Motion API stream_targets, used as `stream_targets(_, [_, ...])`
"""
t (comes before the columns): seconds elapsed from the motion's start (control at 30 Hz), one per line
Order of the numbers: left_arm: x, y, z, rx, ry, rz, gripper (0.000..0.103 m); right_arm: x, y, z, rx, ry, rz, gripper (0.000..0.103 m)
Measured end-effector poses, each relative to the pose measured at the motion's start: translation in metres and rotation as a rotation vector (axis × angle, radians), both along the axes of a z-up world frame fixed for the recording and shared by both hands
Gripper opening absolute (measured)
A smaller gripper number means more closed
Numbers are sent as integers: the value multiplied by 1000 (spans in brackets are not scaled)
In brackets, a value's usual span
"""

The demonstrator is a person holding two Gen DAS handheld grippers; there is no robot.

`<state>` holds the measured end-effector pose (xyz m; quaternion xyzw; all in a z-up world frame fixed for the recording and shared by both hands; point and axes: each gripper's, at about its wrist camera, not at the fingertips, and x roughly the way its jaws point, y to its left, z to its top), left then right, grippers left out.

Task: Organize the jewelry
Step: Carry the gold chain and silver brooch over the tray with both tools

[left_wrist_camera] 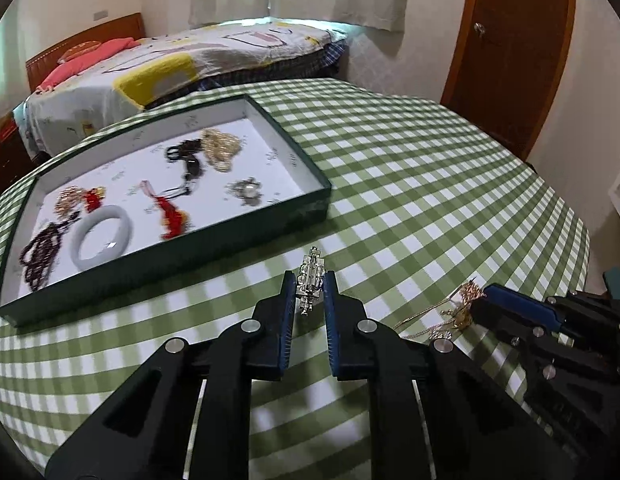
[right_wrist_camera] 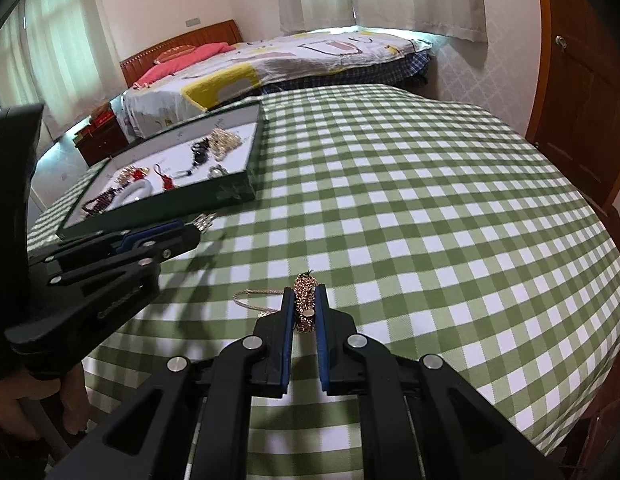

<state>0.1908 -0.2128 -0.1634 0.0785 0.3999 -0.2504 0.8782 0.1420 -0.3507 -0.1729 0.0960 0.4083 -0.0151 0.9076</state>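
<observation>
My left gripper [left_wrist_camera: 310,280] is shut on a silver crystal brooch [left_wrist_camera: 310,282], held just above the checked tablecloth, right of and in front of the dark green tray [left_wrist_camera: 246,236]. The tray holds a pale jade bangle [left_wrist_camera: 102,236], dark beads [left_wrist_camera: 40,256], red tassel pieces [left_wrist_camera: 172,220], a gold chain pile [left_wrist_camera: 222,148] and a pearl brooch [left_wrist_camera: 246,192]. My right gripper [right_wrist_camera: 304,294] is shut on a gold sparkly pendant [right_wrist_camera: 304,304] whose gold chain [right_wrist_camera: 250,300] trails left on the cloth. The left gripper [right_wrist_camera: 198,228] with the brooch also shows in the right wrist view.
The round table carries a green and white checked cloth [right_wrist_camera: 429,220]. A bed [left_wrist_camera: 190,60] stands behind the table and a wooden door [left_wrist_camera: 513,40] at the right. The tray [right_wrist_camera: 234,190] sits at the table's far left.
</observation>
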Motion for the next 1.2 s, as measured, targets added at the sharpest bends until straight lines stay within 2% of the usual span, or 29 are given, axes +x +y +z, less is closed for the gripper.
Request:
stream_targets(0.57, [-4,91,58,-69,-109,166,14,24,42,64,-9,-163,106,11])
stream_targets(0.87, [7,126,92,-100,-187,245,14,58,74,102,-32,-271,192,11])
stream_targets(1.2, [43,158,119,-113,-275,334,14,111,109,140,-48,-388,287,11])
